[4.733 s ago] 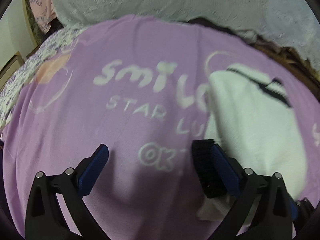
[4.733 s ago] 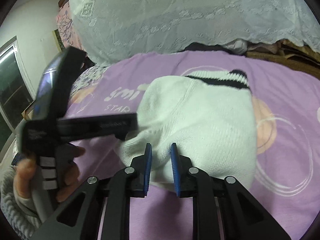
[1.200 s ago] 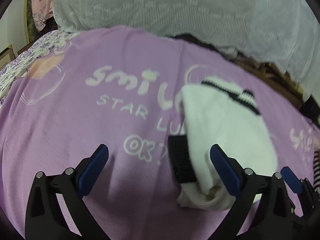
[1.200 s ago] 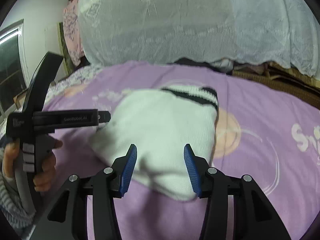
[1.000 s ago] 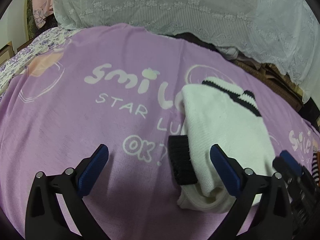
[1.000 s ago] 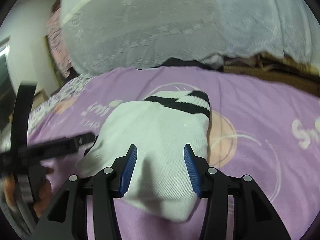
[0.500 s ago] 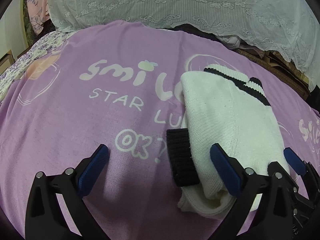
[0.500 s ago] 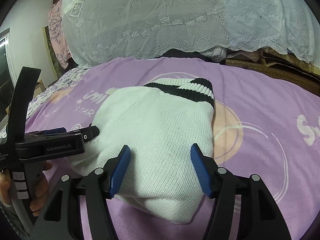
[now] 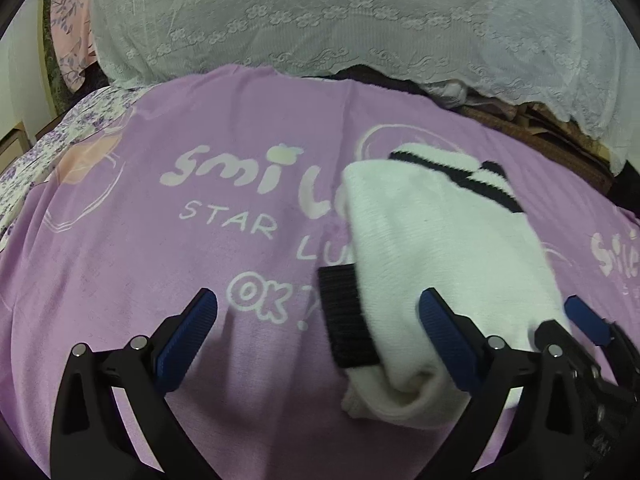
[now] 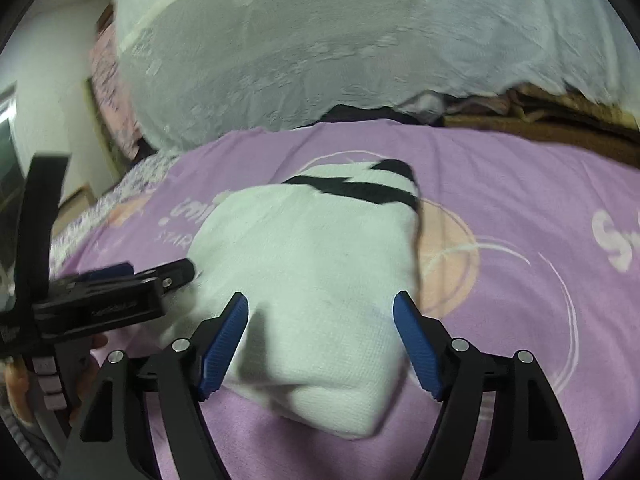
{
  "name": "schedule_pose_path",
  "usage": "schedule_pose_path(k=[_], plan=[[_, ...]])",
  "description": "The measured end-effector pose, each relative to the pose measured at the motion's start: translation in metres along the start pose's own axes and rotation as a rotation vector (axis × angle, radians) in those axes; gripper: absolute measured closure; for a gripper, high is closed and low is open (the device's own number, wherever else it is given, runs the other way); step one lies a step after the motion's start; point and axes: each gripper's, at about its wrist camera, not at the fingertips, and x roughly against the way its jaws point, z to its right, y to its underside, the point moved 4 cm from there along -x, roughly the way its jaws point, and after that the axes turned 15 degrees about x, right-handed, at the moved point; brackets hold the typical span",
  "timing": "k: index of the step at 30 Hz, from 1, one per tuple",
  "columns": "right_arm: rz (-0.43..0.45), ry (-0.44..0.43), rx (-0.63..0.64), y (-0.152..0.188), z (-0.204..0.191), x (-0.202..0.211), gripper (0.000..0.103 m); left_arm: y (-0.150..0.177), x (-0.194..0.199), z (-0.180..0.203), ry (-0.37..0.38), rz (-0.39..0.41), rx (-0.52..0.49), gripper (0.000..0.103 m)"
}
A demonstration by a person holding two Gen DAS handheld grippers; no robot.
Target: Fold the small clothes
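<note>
Lying folded on a purple blanket, a white knitted garment sits right of the middle in the left wrist view, its black-striped hem at the far end and a black ribbed cuff sticking out on its left side. The blanket carries pale printed writing: "smil" followed by letters hidden under the garment, then "STAR", "LU" cut off by the knit, and "OK?". A second "Smile" shows at the right edge of that view.

The left gripper stands with its jaws wide apart and nothing pressed between the blue pads; the cuff and the near left corner of the garment lie in the gap between them, and the right pad sits over the white knit.

The right gripper has just been opening its jaws, which now stand wide above the near end of the garment, the pads clear of the fabric. In this view a hand at the lower left holds the other gripper, whose side bears small lettering too blurred to read.

A white lace cover rises behind the blanket.
</note>
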Motion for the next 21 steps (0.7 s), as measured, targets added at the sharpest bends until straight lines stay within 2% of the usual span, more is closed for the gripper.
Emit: schedule_pose_path(k=[3,6,12,15,19,21], plan=[[0.011,-0.035,-0.101,0.000,0.018,0.002,0.027,0.000,0.005,0.006,0.052,0.006,-0.006,0.005],[0.004,-0.091,-0.190,0.002,0.034,-0.001,0.024,0.001,0.003,0.013,0.101,-0.021,-0.025,0.005],[-0.055,-0.162,-0.235,0.000,0.044,-0.021,0.023,0.008,-0.023,0.028,0.230,-0.172,-0.029,0.005],[-0.091,-0.200,-0.271,-0.002,0.050,-0.040,0.023,0.009,-0.044,0.030,0.253,-0.239,0.003,0.004],[-0.116,-0.250,-0.318,-0.006,0.058,-0.064,0.022,-0.001,-0.072,0.024,0.335,-0.354,0.105,0.004],[-0.123,-0.266,-0.313,-0.010,0.057,-0.075,0.022,-0.003,-0.079,0.025,0.350,-0.375,0.109,0.004]])
